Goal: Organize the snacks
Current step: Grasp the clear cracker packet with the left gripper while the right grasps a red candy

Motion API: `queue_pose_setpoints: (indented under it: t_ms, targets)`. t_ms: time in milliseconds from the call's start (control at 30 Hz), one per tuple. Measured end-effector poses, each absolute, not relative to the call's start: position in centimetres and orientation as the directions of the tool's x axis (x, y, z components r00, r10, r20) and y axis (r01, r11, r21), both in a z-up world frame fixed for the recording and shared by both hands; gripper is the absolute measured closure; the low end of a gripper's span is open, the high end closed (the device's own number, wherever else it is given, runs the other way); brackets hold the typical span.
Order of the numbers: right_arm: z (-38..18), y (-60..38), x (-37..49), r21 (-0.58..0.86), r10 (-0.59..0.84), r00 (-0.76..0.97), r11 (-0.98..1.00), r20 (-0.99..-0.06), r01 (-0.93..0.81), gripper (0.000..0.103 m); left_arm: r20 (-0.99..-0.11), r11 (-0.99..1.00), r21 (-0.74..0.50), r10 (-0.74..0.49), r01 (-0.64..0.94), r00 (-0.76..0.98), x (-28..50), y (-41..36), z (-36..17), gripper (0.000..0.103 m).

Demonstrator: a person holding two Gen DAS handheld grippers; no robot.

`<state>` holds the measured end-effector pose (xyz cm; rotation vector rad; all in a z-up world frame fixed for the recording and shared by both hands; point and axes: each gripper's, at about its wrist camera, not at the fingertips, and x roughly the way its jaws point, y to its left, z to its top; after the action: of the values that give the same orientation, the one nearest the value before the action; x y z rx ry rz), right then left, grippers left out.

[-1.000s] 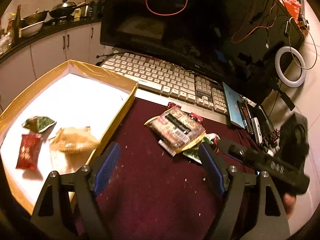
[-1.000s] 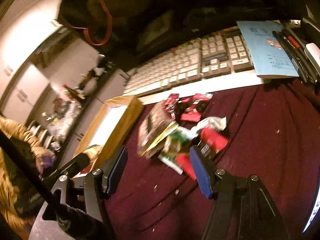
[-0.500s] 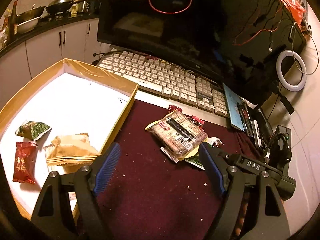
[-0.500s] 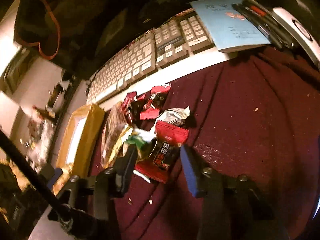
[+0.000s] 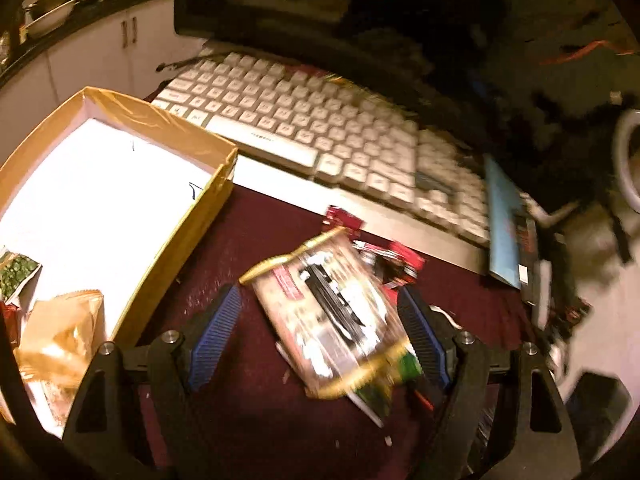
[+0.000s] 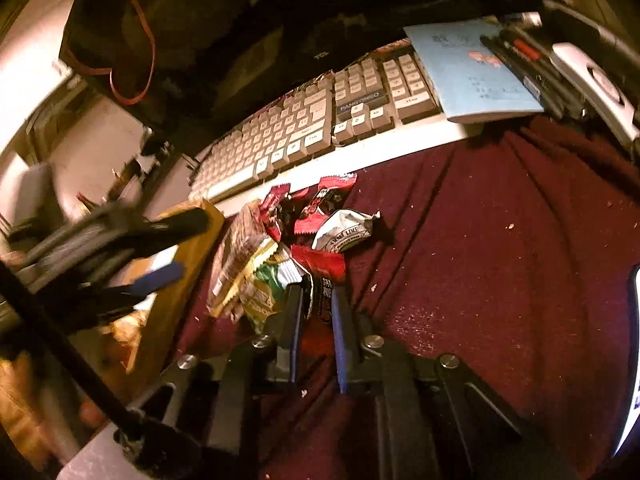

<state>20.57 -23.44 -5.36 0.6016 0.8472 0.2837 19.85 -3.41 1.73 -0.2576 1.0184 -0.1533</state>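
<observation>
- Landmark: snack pile [image 6: 296,248] on the maroon cloth [image 6: 480,280] covering the tabletop, just in front of the keyboard [image 6: 320,128].
- Right gripper [image 6: 314,300] at the near edge of the pile; fingers nearly closed, pinching a red snack packet [image 6: 320,268] between the blue pads. Packet's far end still lies in the pile.
- Left gripper [image 5: 320,332] over the pile; fingers wide apart, gripping nothing. Big clear-wrapped cracker pack [image 5: 332,316] with yellow edge sits between them; contact with pads unclear, frame blurred.
- In the pile: small red packets [image 6: 320,204] on the keyboard side, a white crumpled wrapper [image 6: 344,232] to the right, a green-and-yellow packet [image 6: 264,288] on the near left, partly under the cracker pack.
- Cardboard box [image 5: 188,240] left of the pile, its side wall just beside it, white bottom inside.
- In the box: tan snack bag [image 5: 64,332], green packet [image 5: 18,276], both near the box's close end; a bit of red at the frame edge, can't tell what.
- Blue booklet [image 6: 476,72] right of the keyboard, far-right from the pile; black pens [image 6: 528,68] beside it.
- Dark monitor [image 5: 320,12] behind the keyboard.
</observation>
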Motion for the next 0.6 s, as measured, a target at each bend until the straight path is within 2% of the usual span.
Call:
queue_pose_setpoints:
  t_ms: [33,67,167,267,300,467,600]
  targets:
    - [-5.6,-23.4,20.8,0.600,0.463,0.628,0.800,-0.625,0.007,0.074,-0.829,0.963,-0.270,-0.233,0.000,0.509,20.2,-3.8,1.4,0.022]
    - [-5.9,-23.2,21.0,0.597,0.466,0.620,0.802,-0.631,0.003,0.071,-0.840,0.967,-0.253,-0.219,-0.002,0.496,20.6,-4.2,1.0,0.022]
    - [-5.8,-22.3,20.9,0.564,0.459,0.617,0.826,-0.640,-0.029,0.071,-0.856,0.978,-0.206,-0.181,0.000,0.484,20.5,-5.4,0.3,0.021]
    - [-6.0,-22.4,21.0,0.584,0.477,0.615,0.811,-0.627,-0.033,0.077,-0.844,0.982,-0.186,-0.160,0.000,0.512,19.8,-5.7,0.4,0.022]
    - [-6.0,-22.5,21.1,0.585,0.478,0.615,0.810,-0.627,-0.034,0.078,-0.835,0.977,-0.212,-0.185,0.008,0.519,19.5,-5.4,0.4,0.027]
    - [-5.8,-23.2,20.6,0.601,0.478,0.645,0.798,-0.596,-0.035,0.080,-0.805,0.953,-0.303,-0.259,0.004,0.533,17.9,-3.6,0.4,0.028]
    - [-5.5,-23.2,20.2,0.603,0.479,0.661,0.796,-0.578,-0.050,0.080,-0.823,0.940,-0.341,-0.283,-0.029,0.492,18.1,-3.0,-0.5,0.022]
